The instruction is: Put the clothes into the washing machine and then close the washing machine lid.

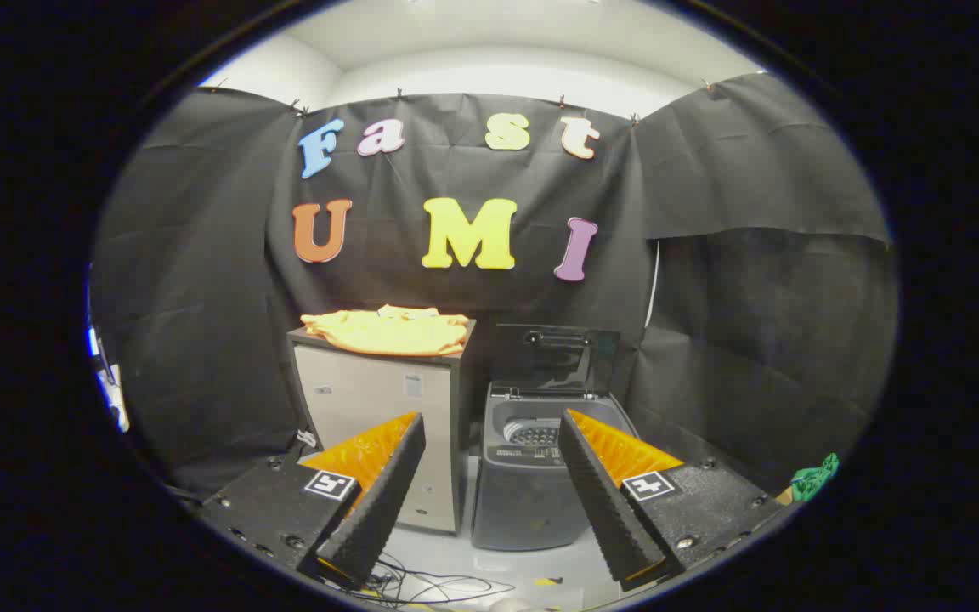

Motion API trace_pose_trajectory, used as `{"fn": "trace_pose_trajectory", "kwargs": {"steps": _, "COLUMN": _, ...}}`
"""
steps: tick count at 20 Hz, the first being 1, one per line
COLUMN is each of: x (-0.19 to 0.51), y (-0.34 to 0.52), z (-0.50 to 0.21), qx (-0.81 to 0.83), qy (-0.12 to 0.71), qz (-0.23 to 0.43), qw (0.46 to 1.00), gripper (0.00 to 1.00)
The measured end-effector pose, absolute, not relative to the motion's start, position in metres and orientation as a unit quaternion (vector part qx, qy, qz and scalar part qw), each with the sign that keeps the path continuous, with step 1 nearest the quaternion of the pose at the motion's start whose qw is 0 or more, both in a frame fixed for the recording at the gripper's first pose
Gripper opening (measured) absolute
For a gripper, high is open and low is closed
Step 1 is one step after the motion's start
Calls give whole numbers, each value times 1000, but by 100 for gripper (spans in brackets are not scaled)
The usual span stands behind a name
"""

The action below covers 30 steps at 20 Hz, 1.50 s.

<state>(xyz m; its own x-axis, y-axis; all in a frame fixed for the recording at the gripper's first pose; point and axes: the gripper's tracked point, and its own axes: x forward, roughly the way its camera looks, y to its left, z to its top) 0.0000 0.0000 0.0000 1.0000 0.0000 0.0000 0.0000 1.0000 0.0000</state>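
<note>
The tongs (492,442) are spread wide with nothing between their fingers (370,501), which hang in the air above a pale floor (532,565) where a tangle of thin cables (421,586) lies just below the left finger. Beyond the fingers and framed in the gap between them stands a small grey top-loading washing machine (528,501), its drum (534,435) visible from above and its dark lid (555,357) raised upright against the booth wall behind. Just beside the machine, on its left, is a pale cabinet (370,395) that is taller than the washer. A yellow-orange garment (387,330) lies crumpled on the cabinet's dark top, well apart from the tongs. Off to the right, near the right finger's base, a bit of green cloth (814,478) shows.
</note>
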Motion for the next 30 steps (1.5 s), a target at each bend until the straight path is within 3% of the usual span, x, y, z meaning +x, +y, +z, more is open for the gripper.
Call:
{"fn": "trace_pose_trajectory", "kwargs": {"steps": 22, "x": 5, "y": -12, "z": 3, "qx": 41, "qy": -14, "qz": -62, "qw": 997, "gripper": 99}}
{"fn": "trace_pose_trajectory", "kwargs": {"steps": 25, "x": 0, "y": 11, "z": 41, "qx": -3, "qy": -63, "qz": -46, "qw": 997, "gripper": 99}}
{"fn": "trace_pose_trajectory", "kwargs": {"steps": 30, "x": 38, "y": 37, "z": 56, "qx": 0, "qy": -45, "qz": -16, "qw": 999, "gripper": 99}}
